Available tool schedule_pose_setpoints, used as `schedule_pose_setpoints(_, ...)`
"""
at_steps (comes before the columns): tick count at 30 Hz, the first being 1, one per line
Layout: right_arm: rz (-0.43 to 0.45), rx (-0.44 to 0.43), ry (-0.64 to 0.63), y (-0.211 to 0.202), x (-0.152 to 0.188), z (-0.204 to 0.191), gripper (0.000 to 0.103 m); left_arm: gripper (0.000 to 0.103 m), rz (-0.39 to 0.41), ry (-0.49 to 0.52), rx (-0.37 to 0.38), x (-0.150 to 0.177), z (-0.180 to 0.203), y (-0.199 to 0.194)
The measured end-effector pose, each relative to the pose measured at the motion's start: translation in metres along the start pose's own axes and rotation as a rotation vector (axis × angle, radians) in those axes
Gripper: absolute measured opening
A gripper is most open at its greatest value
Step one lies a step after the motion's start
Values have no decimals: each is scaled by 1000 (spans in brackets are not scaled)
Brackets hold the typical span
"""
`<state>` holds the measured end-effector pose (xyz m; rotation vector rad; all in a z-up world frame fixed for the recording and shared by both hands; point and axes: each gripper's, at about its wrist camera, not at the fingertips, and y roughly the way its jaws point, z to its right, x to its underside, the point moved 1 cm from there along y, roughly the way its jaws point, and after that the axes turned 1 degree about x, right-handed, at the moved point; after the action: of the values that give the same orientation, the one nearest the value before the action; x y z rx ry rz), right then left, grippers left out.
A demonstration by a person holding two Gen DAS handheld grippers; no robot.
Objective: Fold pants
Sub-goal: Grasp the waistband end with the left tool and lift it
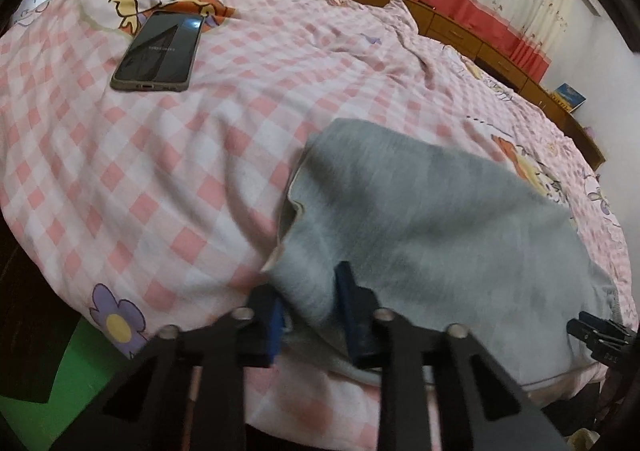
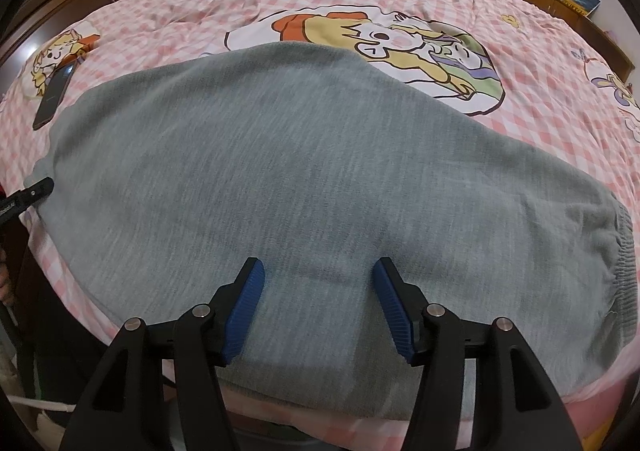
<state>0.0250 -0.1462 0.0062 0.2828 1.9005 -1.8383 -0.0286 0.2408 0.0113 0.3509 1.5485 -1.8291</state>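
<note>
A: Where are the grey pants (image 2: 304, 179) found relative to each hand-held gripper?

B: They are spread on the bed's pink checked cover (image 1: 168, 155), near its front edge. The left hand-held gripper (image 1: 316, 315) is seen at the pants' left end, where a bunch of the grey cloth is pinched between its blue pads (image 1: 352, 315); its jaws are drawn close on the fabric. The right hand-held gripper (image 2: 318, 311) is held over the near edge of the pants, its jaws spread, with the cloth lying below and between the pads (image 2: 246, 311); no pressing on the fabric is seen.

A: Which way is the long axis laid?

B: It is laid across the bed from left to right. The gathered elastic band (image 2: 620, 263) is seen at the right end.

A: How does the garment look?

B: A soft, heathered grey knit is shown, mostly flat, with a pale inner side turned up at the lifted left edge. A phone (image 1: 158, 53) lies well apart on the cover.
</note>
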Motion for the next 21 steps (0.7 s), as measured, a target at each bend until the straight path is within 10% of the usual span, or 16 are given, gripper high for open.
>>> schedule_pose_setpoints(21, 30, -63, 44, -7, 3, 8, 59, 8, 104, 61, 220, -30, 44, -74)
